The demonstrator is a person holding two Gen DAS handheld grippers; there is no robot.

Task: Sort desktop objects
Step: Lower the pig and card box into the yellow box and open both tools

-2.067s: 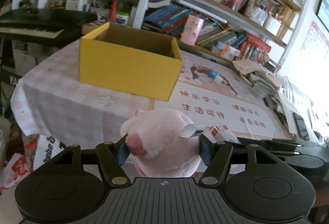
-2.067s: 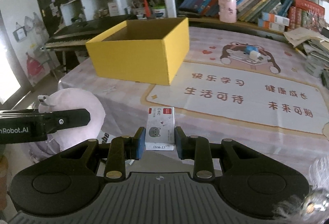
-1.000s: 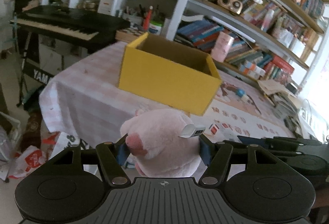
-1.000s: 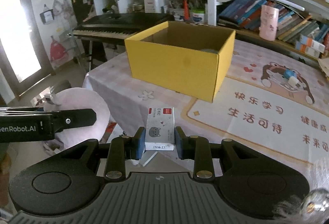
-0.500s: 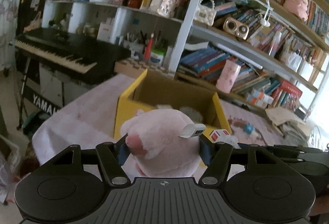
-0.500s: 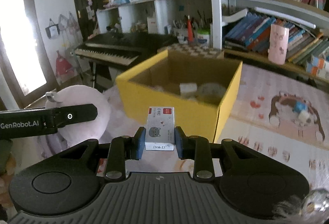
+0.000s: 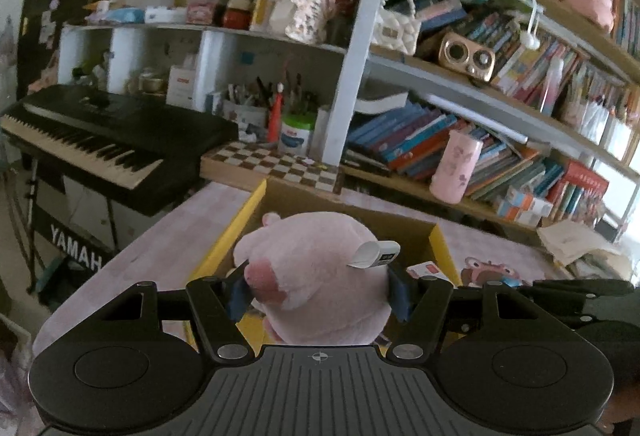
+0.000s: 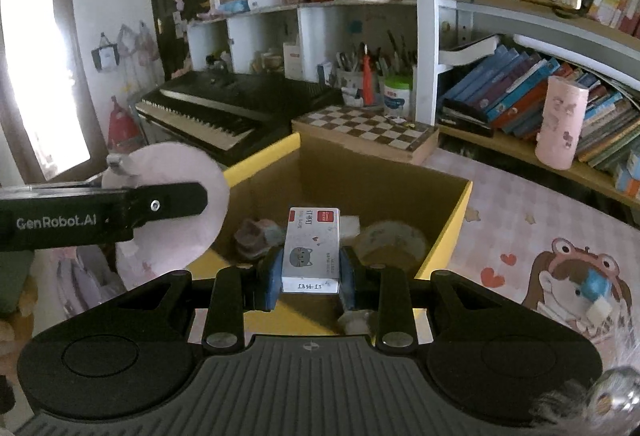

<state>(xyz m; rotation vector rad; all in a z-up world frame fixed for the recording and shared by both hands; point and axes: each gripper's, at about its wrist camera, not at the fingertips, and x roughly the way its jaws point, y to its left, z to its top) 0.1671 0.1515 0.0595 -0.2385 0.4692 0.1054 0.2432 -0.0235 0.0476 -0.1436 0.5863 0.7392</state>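
Right wrist: pink plush [image 8: 168,204] overlaps yellow box [image 8: 444,236].

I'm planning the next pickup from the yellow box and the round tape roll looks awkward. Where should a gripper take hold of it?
The tape roll lies flat on the floor of the yellow box, near the right wall. Probably best to come straight down from above and pinch across its ring wall, one finger in the centre hole and one outside on the side away from the wall. Its flat pose leaves little side access.
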